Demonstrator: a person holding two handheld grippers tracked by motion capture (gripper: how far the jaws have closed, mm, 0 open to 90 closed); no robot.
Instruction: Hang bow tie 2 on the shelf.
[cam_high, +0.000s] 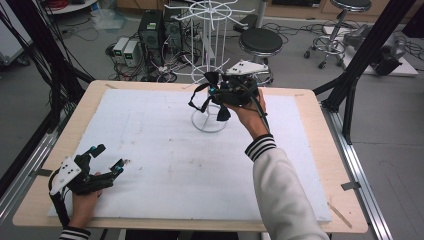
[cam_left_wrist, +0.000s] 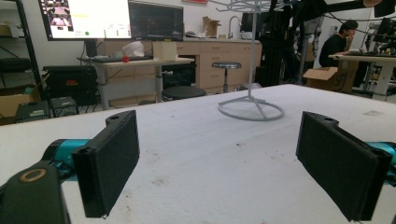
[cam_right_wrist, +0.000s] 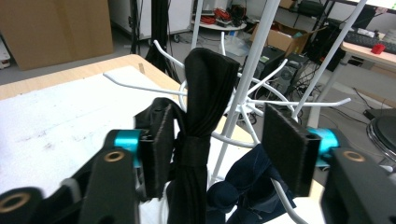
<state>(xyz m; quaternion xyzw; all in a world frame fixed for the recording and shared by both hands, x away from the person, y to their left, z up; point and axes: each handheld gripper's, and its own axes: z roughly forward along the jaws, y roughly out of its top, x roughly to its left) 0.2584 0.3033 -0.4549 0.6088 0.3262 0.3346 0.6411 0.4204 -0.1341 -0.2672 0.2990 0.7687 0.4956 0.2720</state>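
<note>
I see my two black claws, left and right, with teal joints, brass-ringed screws, grey triangular top plates, black cables; my sleeves are white with black-striped cuffs.

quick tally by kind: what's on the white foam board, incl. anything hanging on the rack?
White wire hook rack: 1
Black fabric bow tie on the rack: 1
Dark navy cloth piece below the bow tie: 1
Handheld two-jaw grippers: 2, left gripper and right gripper
Total: 5

Grey floor surrounds the desk. Beyond its far edge stand computer towers and black stools; wooden cabinets and a lit monitor line the wall.
</note>
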